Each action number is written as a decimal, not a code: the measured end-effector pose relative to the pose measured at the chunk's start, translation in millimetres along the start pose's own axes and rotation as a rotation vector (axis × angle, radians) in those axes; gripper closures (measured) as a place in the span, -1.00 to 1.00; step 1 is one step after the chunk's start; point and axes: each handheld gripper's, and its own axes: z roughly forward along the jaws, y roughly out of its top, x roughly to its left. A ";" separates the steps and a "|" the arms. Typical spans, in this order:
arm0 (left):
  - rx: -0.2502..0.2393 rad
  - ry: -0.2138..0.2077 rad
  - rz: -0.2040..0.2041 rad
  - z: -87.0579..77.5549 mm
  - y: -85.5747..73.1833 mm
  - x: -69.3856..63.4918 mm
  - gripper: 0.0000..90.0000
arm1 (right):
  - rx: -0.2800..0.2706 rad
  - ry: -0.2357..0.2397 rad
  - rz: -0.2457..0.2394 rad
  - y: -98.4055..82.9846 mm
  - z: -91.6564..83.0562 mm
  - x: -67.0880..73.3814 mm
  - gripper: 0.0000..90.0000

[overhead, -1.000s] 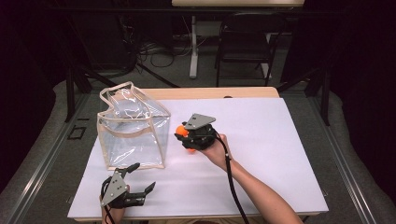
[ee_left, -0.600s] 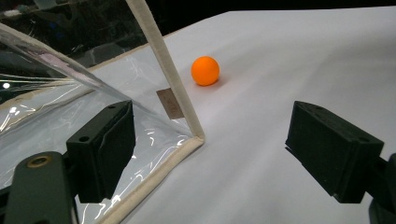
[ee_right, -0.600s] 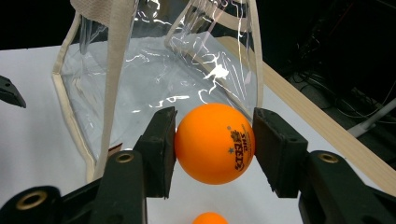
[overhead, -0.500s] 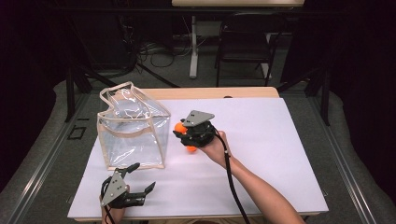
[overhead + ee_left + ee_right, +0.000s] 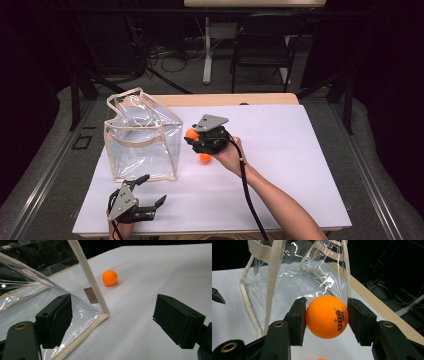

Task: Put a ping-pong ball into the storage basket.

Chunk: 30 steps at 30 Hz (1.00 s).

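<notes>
- while an orange ball (image 5: 327,316) is clamped between the jaws of the right gripper (image 5: 200,137), it is held just above the table (image 5: 300,150), near the middle, beside the right wall of a clear plastic bag (image 5: 142,142).
- a second orange ball (image 5: 205,158) is seen lying on the white table top, just under that gripper and apart from the bag.
- the bag is stood upright toward the table's left edge, its top open and its seams trimmed in beige.
- the left gripper (image 5: 145,192) is held low near the front left corner, jaws spread apart with nothing between them, the bag's front corner just ahead.
</notes>
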 end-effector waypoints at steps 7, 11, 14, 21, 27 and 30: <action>0.000 0.000 0.000 0.0 -0.1 0.3 -0.65 | -0.001 0.004 0.004 4.5 2.3 -2.1 0.13; -0.001 0.000 0.002 0.0 0.1 -0.1 -0.65 | -0.006 0.003 0.005 7.0 2.1 -2.8 0.13; -0.002 0.000 0.000 0.2 0.1 -0.1 -0.65 | -0.004 0.004 0.005 8.3 2.4 -3.2 0.13; -0.001 0.001 0.001 0.1 0.1 0.0 -0.65 | -0.003 0.006 0.003 12.6 4.1 -4.9 0.13; -0.002 0.000 0.002 0.1 0.2 0.0 -0.65 | -0.005 0.008 0.001 17.3 5.0 -7.1 0.13; -0.003 0.001 0.002 -0.1 0.1 0.1 -0.65 | -0.006 0.009 0.002 20.0 5.4 -7.7 0.13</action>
